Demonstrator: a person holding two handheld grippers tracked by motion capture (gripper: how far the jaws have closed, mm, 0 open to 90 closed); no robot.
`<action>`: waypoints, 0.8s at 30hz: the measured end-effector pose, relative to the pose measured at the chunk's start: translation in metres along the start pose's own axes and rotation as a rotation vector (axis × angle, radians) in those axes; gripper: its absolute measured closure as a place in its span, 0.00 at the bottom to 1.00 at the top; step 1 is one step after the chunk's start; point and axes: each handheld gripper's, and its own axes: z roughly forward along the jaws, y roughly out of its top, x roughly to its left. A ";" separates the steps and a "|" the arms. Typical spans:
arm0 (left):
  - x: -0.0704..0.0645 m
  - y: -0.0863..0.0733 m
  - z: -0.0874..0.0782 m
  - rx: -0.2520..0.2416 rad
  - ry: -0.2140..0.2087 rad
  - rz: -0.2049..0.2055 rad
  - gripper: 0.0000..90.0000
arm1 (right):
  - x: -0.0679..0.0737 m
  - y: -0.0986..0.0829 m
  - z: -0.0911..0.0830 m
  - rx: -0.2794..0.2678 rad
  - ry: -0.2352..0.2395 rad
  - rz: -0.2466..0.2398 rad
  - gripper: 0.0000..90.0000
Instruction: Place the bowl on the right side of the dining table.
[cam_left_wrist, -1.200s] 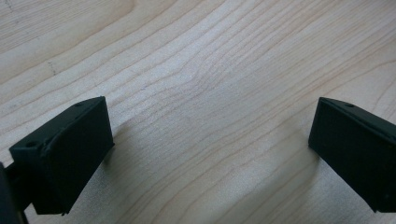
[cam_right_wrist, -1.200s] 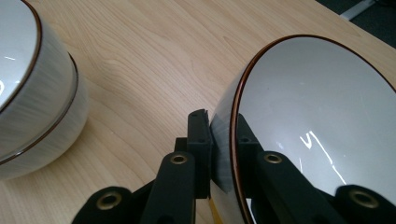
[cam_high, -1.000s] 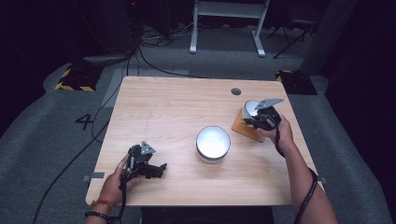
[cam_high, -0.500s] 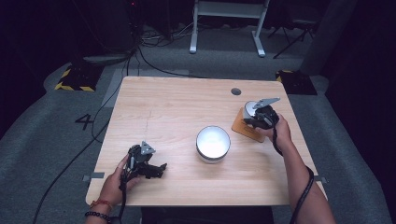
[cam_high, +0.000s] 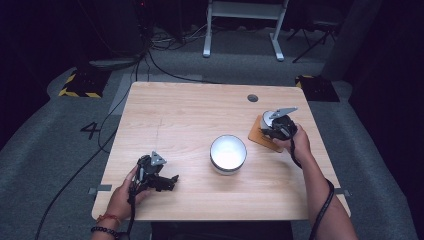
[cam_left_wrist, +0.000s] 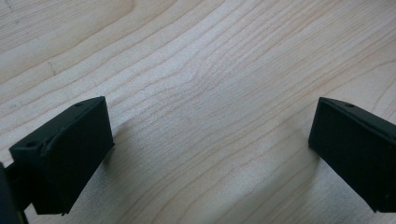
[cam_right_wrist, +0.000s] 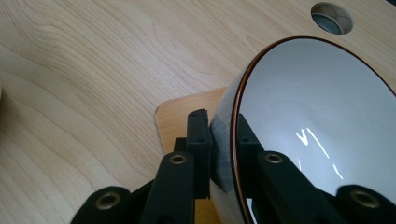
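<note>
A small white cup with a brown rim (cam_right_wrist: 308, 116) stands over a wooden coaster (cam_right_wrist: 184, 119) at the table's right side. My right gripper (cam_right_wrist: 223, 126) is shut on the cup's wall, one jaw outside and one inside the rim. From above, the cup (cam_high: 267, 118) and right gripper (cam_high: 272, 128) sit on the coaster (cam_high: 259, 137). My left gripper (cam_high: 162, 181) rests low at the table's front left, its jaws wide open. In the left gripper view, that left gripper (cam_left_wrist: 205, 154) has bare wood between its jaws.
A larger white bowl (cam_high: 228, 153) stands in the middle of the wooden table (cam_high: 185, 115). A round cable hole (cam_high: 252, 98) lies in the tabletop behind the coaster. Cables and a stand's legs lie on the floor beyond the far edge.
</note>
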 end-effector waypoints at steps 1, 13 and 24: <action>0.000 0.000 0.000 0.000 -0.002 0.000 0.00 | 0.001 0.000 0.000 0.003 -0.005 -0.003 0.91; 0.000 0.000 0.000 0.000 -0.001 0.001 0.00 | 0.004 0.000 0.002 0.014 0.031 -0.017 0.91; 0.000 0.000 0.000 0.000 -0.001 0.000 0.00 | 0.007 0.003 -0.003 0.010 0.048 0.013 0.90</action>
